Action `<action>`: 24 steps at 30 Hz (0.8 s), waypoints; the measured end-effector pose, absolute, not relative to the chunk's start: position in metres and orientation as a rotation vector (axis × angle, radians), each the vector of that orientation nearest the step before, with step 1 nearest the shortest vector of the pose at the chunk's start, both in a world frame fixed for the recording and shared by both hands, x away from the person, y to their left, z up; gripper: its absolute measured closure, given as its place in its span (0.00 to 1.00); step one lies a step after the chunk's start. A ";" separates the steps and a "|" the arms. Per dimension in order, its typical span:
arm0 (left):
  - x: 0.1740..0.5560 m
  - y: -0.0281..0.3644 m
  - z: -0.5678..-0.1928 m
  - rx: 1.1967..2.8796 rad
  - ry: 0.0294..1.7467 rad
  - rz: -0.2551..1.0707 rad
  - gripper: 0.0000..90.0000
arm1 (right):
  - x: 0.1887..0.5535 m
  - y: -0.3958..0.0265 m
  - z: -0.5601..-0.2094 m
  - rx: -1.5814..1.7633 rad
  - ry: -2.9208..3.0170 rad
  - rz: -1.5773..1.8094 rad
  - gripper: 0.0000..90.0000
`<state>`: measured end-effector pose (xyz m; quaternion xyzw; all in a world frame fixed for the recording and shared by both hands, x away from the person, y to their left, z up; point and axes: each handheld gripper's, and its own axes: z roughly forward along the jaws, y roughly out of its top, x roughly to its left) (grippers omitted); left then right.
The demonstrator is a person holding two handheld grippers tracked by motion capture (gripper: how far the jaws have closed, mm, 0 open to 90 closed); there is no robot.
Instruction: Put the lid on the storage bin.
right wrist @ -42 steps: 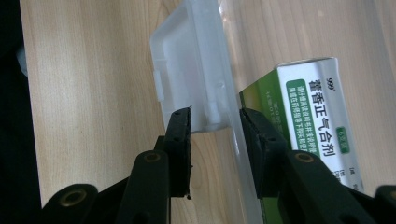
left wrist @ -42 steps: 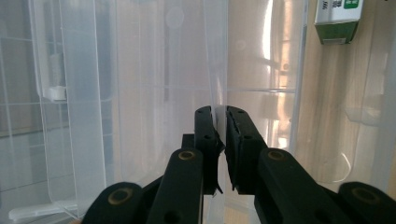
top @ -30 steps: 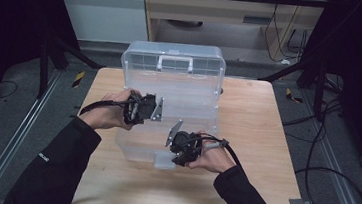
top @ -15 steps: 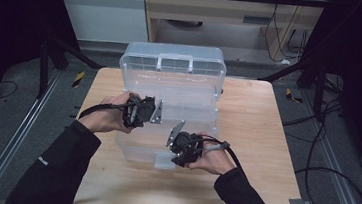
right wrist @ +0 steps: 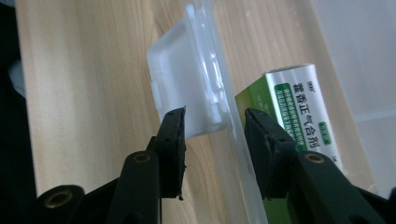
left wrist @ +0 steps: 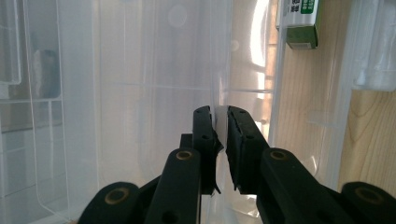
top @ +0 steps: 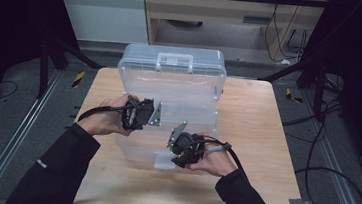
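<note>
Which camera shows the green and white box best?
The right gripper view: the green and white box lies close behind the clear container wall, label printing visible. The left gripper view catches just its end.

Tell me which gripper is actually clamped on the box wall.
The left gripper: its fingers pinch a thin wall of the clear plastic box. The right gripper stands open, straddling the front rim and latch tab.

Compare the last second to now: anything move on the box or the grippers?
Barely. The left gripper stays clamped on a thin wall of the clear plastic box; the right gripper has edged slightly along the front edge, jaws still apart around the rim by the latch. Lid still upright, box in the same spot on the table, green-and-white carton inside.
</note>
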<state>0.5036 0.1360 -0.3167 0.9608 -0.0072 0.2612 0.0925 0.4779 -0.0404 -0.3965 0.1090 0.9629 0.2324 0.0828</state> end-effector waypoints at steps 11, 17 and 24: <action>0.504 0.135 -0.316 2.859 -0.023 0.766 0.90 | 0.468 -0.067 -0.365 0.413 2.770 0.893 0.73; 0.503 0.136 -0.317 2.856 -0.018 0.762 0.90 | 0.469 -0.088 -0.349 0.528 2.679 0.983 0.86; 0.502 0.135 -0.317 2.859 -0.008 0.769 0.90 | 0.473 -0.115 -0.333 0.717 2.504 1.147 0.95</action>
